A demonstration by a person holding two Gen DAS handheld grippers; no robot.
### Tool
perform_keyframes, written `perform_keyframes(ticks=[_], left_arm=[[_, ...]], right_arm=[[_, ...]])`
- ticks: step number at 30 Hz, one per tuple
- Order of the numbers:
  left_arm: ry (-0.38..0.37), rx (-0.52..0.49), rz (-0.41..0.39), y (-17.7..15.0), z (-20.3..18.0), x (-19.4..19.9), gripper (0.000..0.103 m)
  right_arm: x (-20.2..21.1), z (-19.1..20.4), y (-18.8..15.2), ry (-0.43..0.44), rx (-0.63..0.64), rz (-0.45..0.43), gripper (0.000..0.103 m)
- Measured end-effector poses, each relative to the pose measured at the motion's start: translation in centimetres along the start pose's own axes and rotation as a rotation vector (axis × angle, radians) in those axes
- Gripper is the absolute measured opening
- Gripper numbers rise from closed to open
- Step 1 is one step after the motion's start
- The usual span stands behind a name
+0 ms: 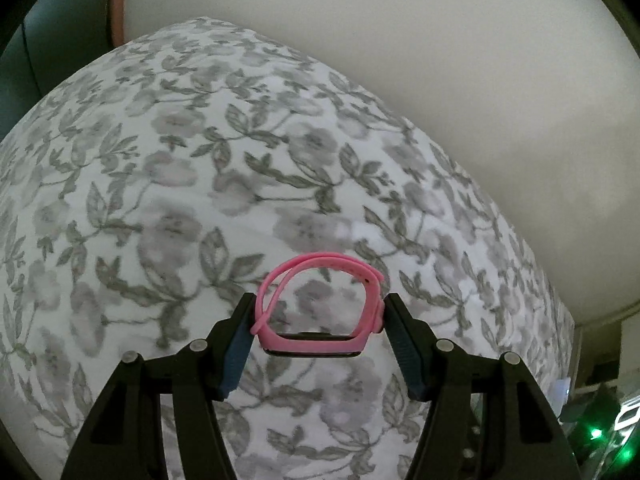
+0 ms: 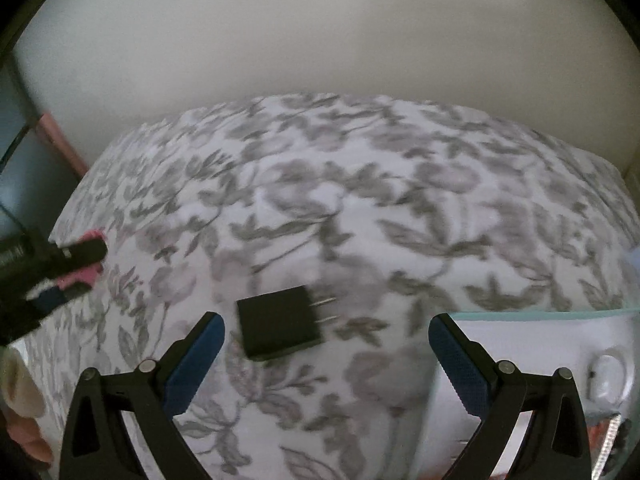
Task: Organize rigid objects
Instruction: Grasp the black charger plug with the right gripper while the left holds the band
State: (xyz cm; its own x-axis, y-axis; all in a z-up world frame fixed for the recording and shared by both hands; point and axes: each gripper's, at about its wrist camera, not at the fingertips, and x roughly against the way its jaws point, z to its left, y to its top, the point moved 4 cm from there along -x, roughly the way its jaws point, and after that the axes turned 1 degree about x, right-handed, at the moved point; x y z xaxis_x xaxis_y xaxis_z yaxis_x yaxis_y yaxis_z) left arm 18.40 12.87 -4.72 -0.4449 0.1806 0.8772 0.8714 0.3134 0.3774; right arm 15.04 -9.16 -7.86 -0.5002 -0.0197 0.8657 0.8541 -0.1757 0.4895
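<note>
The left gripper [image 1: 318, 316] points steeply down over the floral bedspread [image 1: 200, 184], its two blue-padded fingers [image 1: 240, 344] pressed against either side of a looped pink wristband [image 1: 320, 308] and holding it clear above the cloth. The right gripper [image 2: 326, 332] is tilted down toward the same bedspread with its jaws spread wide, nothing between the pads, its fingers [image 2: 200, 352] hanging just above the cloth. From the right wrist view the left gripper [image 2: 76, 268] shows at the bedspread's left edge, and part of a hand [image 2: 24, 436] shows in the lower left corner.
</note>
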Motion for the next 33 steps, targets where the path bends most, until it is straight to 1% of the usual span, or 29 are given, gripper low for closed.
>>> perform_keyframes(ticks=[5,8,12,19,23,25,30,32,33], left_arm=[[0.000,0.027,0.032,-0.2,0.9,-1.3,0.065],[-0.005,0.036,0.053,-0.4,0.9,-2.2,0.065],[-0.005,0.032,0.061,-0.7,0.7,-2.6,0.065],[-0.006,0.025,0.069,-0.9,0.4,-2.9,0.065],[-0.005,0.014,0.069,-0.8,0.2,-2.9,0.065],[-0.005,0.010,0.066,-0.8,0.1,-2.8,0.065],[-0.010,0.004,0.067,-0.8,0.0,-2.9,0.065],[-0.013,0.003,0.070,-0.8,0.0,-3.0,0.065],[-0.013,0.003,0.071,-0.8,0.0,-3.0,0.065]], right_arm=[[-2.1,1.9,-0.7,0.004,0.050,0.030,0.103],[-3.5,2.2,-1.1,-0.010,0.051,0.066,0.103],[-4.9,2.3,-1.4,0.001,0.049,0.096,0.103],[-5.6,2.5,-1.3,-0.058,0.090,0.087,0.103],[-5.7,2.6,-1.3,-0.066,0.099,0.084,0.102],[-5.5,2.4,-1.2,-0.070,0.094,0.077,0.098],[-4.9,2.0,-0.8,-0.084,0.087,0.054,0.077],[-4.7,1.9,-0.7,-0.083,0.086,0.047,0.072],[-4.7,1.8,-0.7,-0.080,0.084,0.048,0.072]])
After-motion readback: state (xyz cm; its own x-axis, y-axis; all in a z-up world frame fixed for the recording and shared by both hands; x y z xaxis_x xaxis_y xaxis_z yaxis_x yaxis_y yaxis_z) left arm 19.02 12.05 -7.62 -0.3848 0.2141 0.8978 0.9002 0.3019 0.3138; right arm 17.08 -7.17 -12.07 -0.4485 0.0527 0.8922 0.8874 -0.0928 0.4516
